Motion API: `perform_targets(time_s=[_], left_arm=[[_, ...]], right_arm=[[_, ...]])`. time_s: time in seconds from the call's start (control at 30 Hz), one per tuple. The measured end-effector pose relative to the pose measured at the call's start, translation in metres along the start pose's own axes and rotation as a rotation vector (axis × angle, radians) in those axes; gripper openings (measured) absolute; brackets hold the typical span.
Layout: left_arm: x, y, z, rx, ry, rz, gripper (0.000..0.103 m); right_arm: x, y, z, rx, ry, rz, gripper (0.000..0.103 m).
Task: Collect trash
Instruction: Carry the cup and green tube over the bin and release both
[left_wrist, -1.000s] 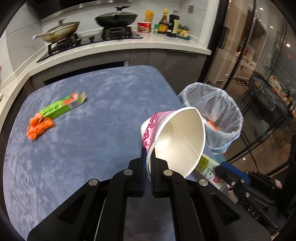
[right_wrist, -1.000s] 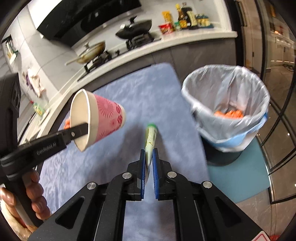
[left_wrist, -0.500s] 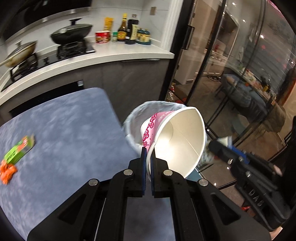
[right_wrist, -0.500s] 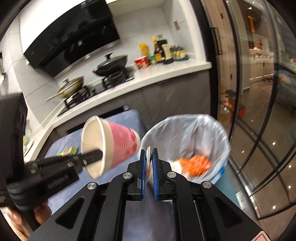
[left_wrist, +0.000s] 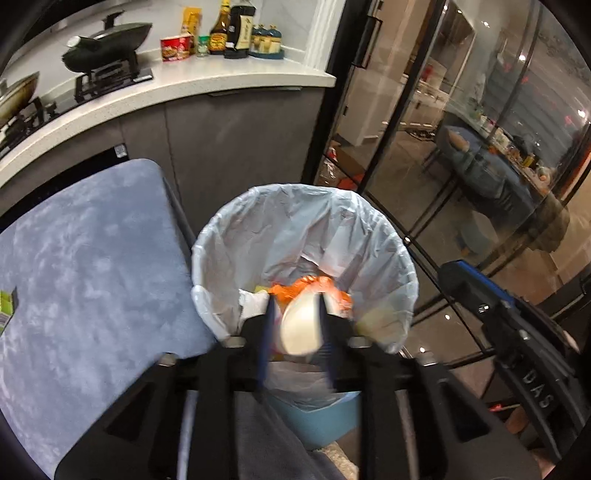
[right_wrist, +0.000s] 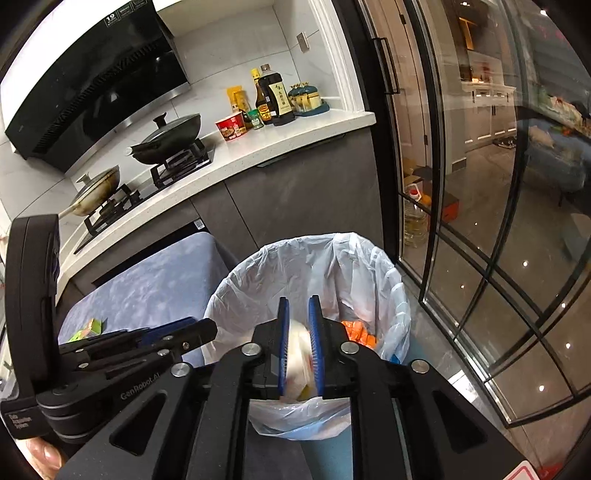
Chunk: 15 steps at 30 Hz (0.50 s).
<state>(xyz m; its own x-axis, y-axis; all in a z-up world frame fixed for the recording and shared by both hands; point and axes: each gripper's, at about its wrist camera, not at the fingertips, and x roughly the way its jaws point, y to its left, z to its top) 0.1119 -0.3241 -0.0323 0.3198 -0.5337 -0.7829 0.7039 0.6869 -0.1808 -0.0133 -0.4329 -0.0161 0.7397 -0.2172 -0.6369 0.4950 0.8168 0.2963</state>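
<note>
- Left claw (left_wrist: 295, 325): over the bin (left_wrist: 373, 229), jaws opening. Cup (left_wrist: 301, 328) sits blurred in the gap between the pads; can't tell if either pad touches it. It looks to be dropping mouth-first toward the liner.
- Right claw (right_wrist: 298, 332): also over the bin, jaws opening, narrow gap. A blurred pale wrapper (right_wrist: 297, 365) shows between the blue pads (right_wrist: 282, 347), low in the gap; pads don't look pressed on it.
- Bin stands on the floor, just off the worktop's (left_wrist: 92, 266) near right corner, white liner folded over a blue body. Orange scraps (left_wrist: 314, 286) already lie inside, toward the far right of the bin bottom.
- Green carton (left_wrist: 6, 308) lies on the worktop at its left edge, mostly cut off in the left view; in the right view it shows behind the left claw's body.
- Worktop has a blue-grey mottled cover.
- Behind it: kitchen counter (right_wrist: 280, 144) with two lidded pans on a hob, bottles and a red noodle tub at the far right corner.
- A hand (right_wrist: 44, 456) grips the left claw's handle, bottom left of the right view.
</note>
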Motion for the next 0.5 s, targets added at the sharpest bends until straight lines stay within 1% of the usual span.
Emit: perform_targets(time_s=[0.03,0.13,0.23,0.27,0.33,0.5], left_arm=[[-0.003,0.001,-0.001,-0.001,-0.011,0.007,0.041],[-0.012,0.005,-0.003,-0.008,-0.027,0.021,0.042],[-0.025,0.017,-0.007,-0.039,-0.045,0.024,0.042],[-0.028,0.019,-0.008,-0.044,-0.05,0.027,0.042],[-0.037,0.027,-0.013,-0.052,-0.061,0.048,0.042],[-0.059,0.057,-0.028,-0.084,-0.073,0.102,0.042]], right_arm=[[-0.002,0.001,0.0,-0.003,-0.004,0.0,0.017],[-0.01,0.006,0.001,-0.004,-0.013,0.017,0.019],[-0.017,0.017,0.0,-0.011,-0.02,0.039,0.02],[-0.02,0.022,-0.002,-0.016,-0.021,0.048,0.023],[-0.023,0.032,-0.003,-0.026,-0.024,0.059,0.028],[-0.025,0.066,-0.015,-0.059,-0.001,0.107,0.029]])
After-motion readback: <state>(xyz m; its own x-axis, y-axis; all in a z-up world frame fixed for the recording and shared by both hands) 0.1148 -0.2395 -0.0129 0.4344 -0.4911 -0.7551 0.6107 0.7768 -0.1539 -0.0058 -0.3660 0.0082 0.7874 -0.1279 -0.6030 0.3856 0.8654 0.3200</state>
